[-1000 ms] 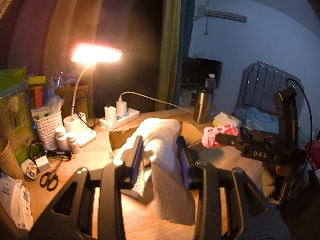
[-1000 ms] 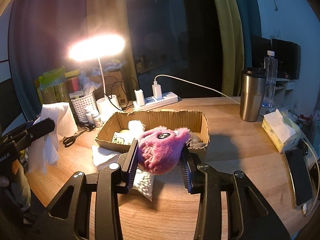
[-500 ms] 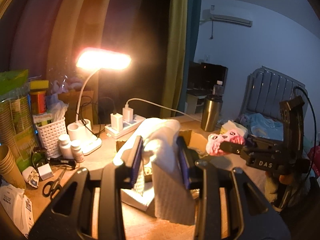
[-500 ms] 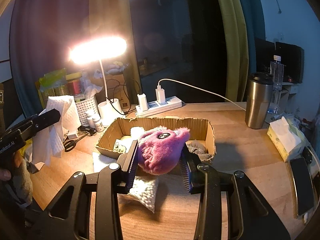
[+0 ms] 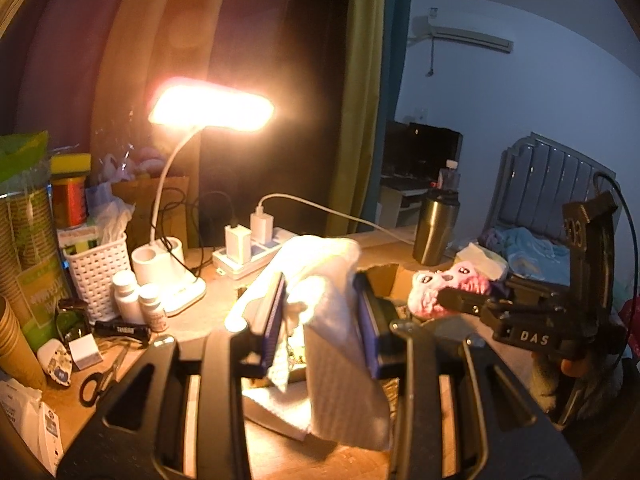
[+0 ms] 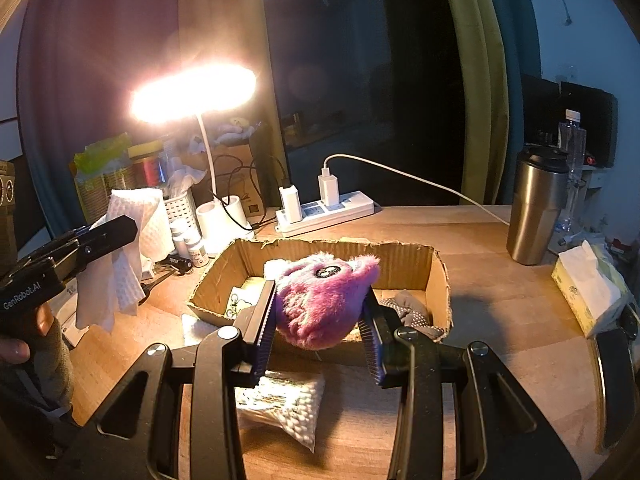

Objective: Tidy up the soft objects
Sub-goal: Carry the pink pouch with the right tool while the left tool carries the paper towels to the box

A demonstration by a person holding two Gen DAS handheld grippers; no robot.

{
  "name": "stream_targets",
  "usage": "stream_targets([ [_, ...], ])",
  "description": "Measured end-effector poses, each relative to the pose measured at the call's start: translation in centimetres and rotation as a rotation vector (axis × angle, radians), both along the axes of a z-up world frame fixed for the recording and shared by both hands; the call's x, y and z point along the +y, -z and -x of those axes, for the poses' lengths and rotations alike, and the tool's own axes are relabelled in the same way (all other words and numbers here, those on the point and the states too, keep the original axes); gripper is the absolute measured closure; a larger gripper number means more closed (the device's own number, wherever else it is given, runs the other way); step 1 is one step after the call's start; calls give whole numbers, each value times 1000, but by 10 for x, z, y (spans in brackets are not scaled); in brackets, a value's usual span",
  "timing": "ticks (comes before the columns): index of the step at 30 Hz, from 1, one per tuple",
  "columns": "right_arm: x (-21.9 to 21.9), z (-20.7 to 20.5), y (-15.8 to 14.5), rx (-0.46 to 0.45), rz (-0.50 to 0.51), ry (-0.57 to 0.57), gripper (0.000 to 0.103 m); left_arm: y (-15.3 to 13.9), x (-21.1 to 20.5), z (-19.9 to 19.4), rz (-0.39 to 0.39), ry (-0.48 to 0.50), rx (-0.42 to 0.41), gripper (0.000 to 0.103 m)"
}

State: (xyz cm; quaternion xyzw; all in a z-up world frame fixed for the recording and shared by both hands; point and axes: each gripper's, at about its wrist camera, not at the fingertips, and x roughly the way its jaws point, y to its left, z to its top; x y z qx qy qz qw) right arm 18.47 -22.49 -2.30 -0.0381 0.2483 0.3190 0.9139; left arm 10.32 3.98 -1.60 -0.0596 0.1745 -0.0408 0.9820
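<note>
Both grippers have risen since a second ago: the desk [image 6: 500, 292] and box [image 6: 404, 258] sit lower in each view, and the lamp [image 5: 212, 110] looms larger. Left gripper [image 5: 320, 316] is clamped on a white towel [image 5: 336, 320], jaws pressed into the upper fold, the rest hanging loose below the fingers, clear of the desk. Right gripper [image 6: 318, 320] is clamped on a purple plush [image 6: 320, 300], held just above the near edge of the box; the left view shows its pale face and eyes [image 5: 448, 284]. Judgement on handling: the towel is very light and limp, with no stiffness; it will drape and swing, so a bunched fold makes a safer hold than a single edge. The plush is light and squashy, its fur a little slippery; it looks best taken across the body as now, not by an ear. Neither is fragile. Inside the box lie a pale item with green print [image 6: 240, 300] and grey cloth [image 6: 408, 312]. A white knobbly pad [image 6: 288, 404] lies on the desk under the right gripper, outside the box. Writing: "DAS" on the right gripper body [image 5: 534, 337]; "GenRobot.AI" on the left gripper body [image 6: 24, 296]. A black tube [image 5: 122, 330] beside the bottles [image 5: 138, 300] carries white lettering, too small to read. Steel tumbler [image 6: 538, 208], power strip [image 6: 326, 212] and tissue box [image 6: 588, 292] show no legible text.
</note>
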Motion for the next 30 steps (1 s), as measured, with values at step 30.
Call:
stream_targets([
  [30,42,-48,26,101,46,-44,63,32,24,-65,50,9,117,68],
])
